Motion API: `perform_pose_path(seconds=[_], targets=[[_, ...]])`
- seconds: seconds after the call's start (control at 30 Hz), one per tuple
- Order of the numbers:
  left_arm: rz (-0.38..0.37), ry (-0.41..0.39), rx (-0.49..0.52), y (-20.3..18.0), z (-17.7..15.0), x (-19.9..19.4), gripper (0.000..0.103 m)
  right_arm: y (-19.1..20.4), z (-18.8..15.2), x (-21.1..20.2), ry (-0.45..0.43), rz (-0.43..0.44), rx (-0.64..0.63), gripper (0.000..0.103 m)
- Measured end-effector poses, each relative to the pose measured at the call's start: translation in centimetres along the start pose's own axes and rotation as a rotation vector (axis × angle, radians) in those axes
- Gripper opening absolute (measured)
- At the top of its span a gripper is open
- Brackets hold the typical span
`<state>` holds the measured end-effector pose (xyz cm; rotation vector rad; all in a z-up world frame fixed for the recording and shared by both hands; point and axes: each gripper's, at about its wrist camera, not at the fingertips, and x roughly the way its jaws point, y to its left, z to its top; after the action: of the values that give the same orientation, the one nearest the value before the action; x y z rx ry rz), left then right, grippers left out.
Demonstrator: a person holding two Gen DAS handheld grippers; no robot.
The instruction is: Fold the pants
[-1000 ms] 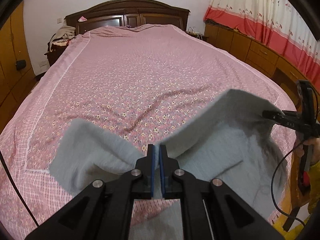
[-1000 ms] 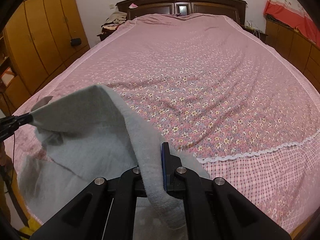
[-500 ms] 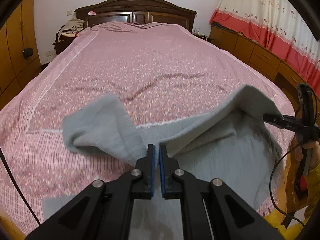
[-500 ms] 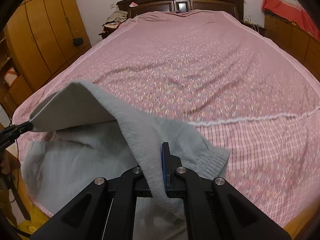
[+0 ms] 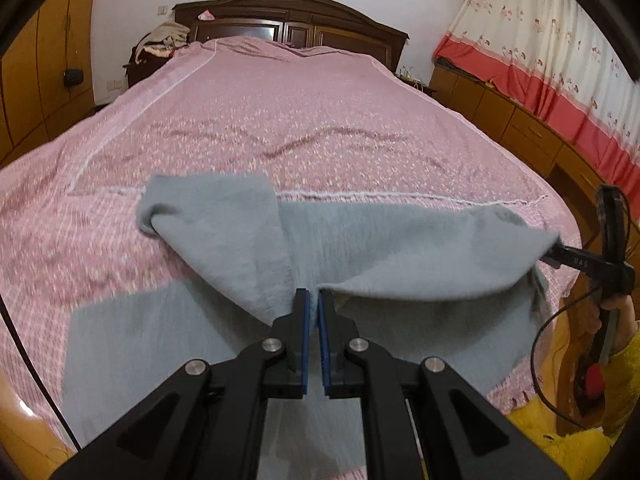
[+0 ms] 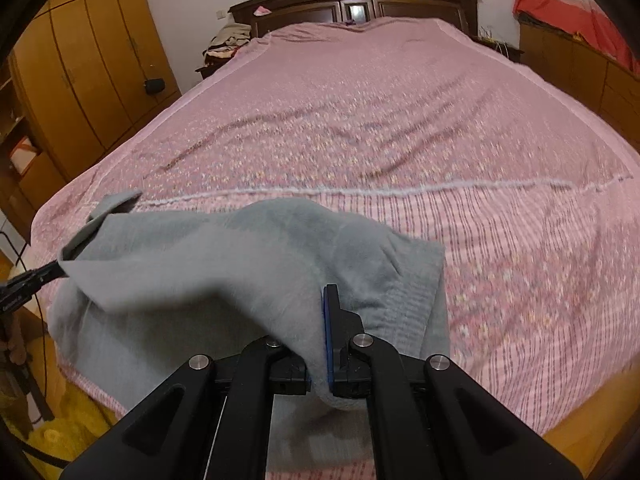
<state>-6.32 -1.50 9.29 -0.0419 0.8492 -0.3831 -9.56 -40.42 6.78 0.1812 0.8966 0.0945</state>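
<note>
Grey fleece pants (image 5: 400,240) hang stretched between my two grippers over the near end of the pink bed (image 5: 300,128). My left gripper (image 5: 313,296) is shut on the pants' top edge; a loose flap (image 5: 212,216) drapes to its left. My right gripper (image 6: 320,296) is shut on the other end of the pants (image 6: 224,264), whose cloth drapes over and hides the left finger. The right gripper shows in the left wrist view (image 5: 560,254) at the far right, and the left gripper shows in the right wrist view (image 6: 52,270) at the far left. A lower grey layer (image 5: 132,340) lies on the bed.
A dark wooden headboard (image 5: 296,24) stands at the far end. Orange wardrobes (image 6: 80,52) line the left side, low cabinets (image 5: 520,128) and red-white curtains (image 5: 552,60) the right. Clothes (image 5: 164,40) are piled by the headboard.
Both grippers have drawn back toward the foot of the bed and lowered, pulling the held edge over the lower layer. The pants now lie flatter and more stretched between them.
</note>
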Motion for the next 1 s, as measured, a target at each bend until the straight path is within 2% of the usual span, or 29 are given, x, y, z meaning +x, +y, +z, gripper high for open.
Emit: perform_pose_path(seconds=[0.2, 0.47, 0.8, 0.83, 1.0], targets=[[0.007, 0.042, -0.027, -0.3, -2.4, 0.4, 0.004, -1.4, -2.2, 0.8, 0.037, 0.008, 0.045, 0.006], [0.028, 0.104, -0.077, 0.2, -5.7, 2.0, 0.005, -2.5, -3.7, 0.3, 0.033, 0.052, 0.15, 0.01], [-0.007, 0.127, -0.126, 1.0, -6.6, 1.5, 0.007, -1.6, -5.0, -0.8, 0.045, -0.015, 0.093, 0.014], [-0.005, 0.129, -0.124, 0.9, -6.6, 1.4, 0.008, -1.5, -5.1, -0.7, 0.045, -0.017, 0.082, 0.017], [-0.005, 0.121, -0.138, 0.9, -6.5, 0.5, 0.021, -0.1, -4.9, -0.9, 0.033, -0.003, 0.008, 0.047]])
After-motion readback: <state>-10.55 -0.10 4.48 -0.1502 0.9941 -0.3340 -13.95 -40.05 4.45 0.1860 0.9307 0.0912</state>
